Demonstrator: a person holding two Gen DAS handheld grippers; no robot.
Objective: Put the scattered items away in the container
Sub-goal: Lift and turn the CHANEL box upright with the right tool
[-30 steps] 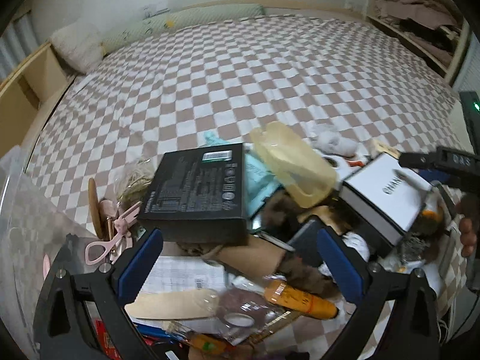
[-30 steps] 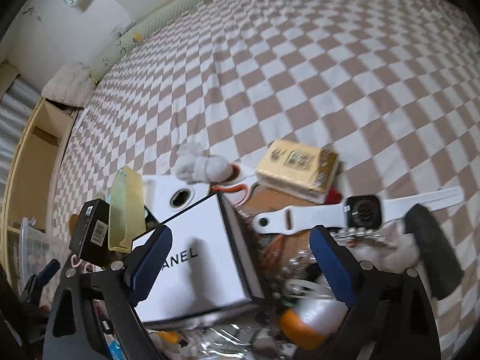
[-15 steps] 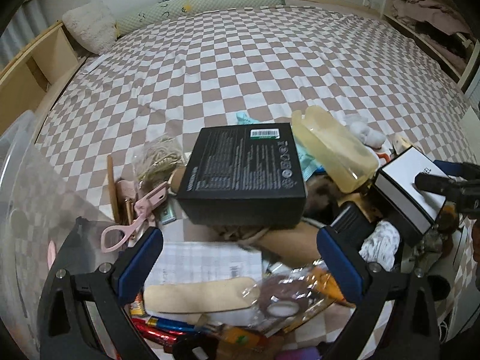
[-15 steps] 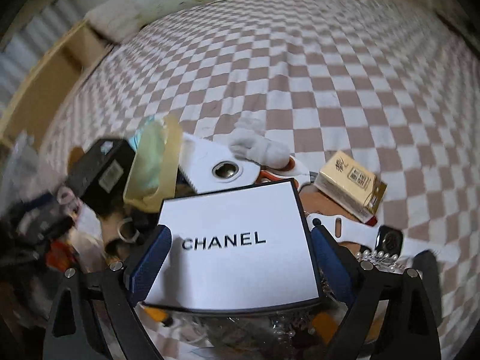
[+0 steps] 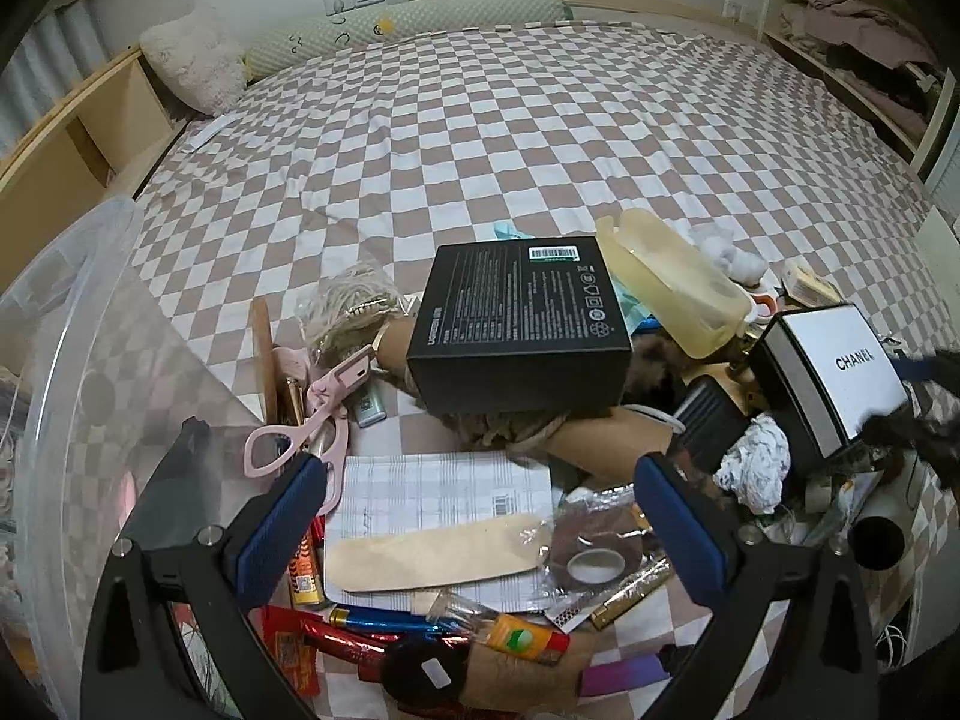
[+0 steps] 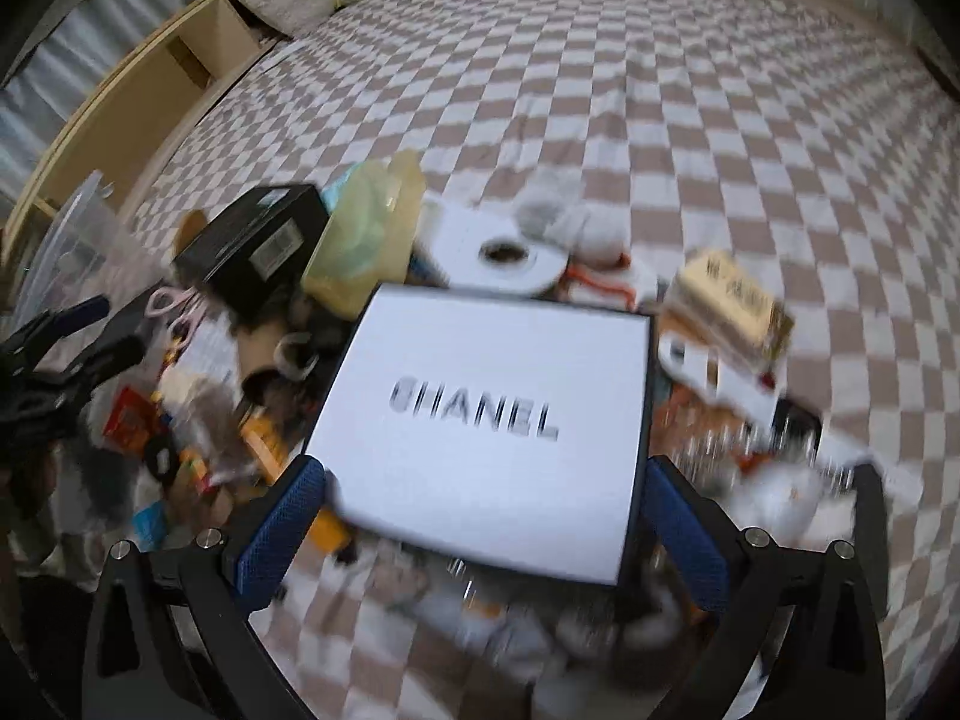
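A pile of small items lies on a checkered bed. My left gripper is open and empty above a white printed sheet and a beige insole; a black box sits just ahead of it. My right gripper is open, its blue pads on either side of a white CHANEL box, which also shows in the left wrist view; contact is unclear in the blur. The clear plastic container stands at the left.
Around the boxes lie pink scissors, a yellow translucent case, a twine bundle, a tan carton, a white tape dispenser and tubes and wrappers. A wooden shelf runs along the left.
The right gripper has swung and moved closer over the CHANEL box, which now fills the space between its pads. The left gripper has pulled back and tilted, showing more of the container.
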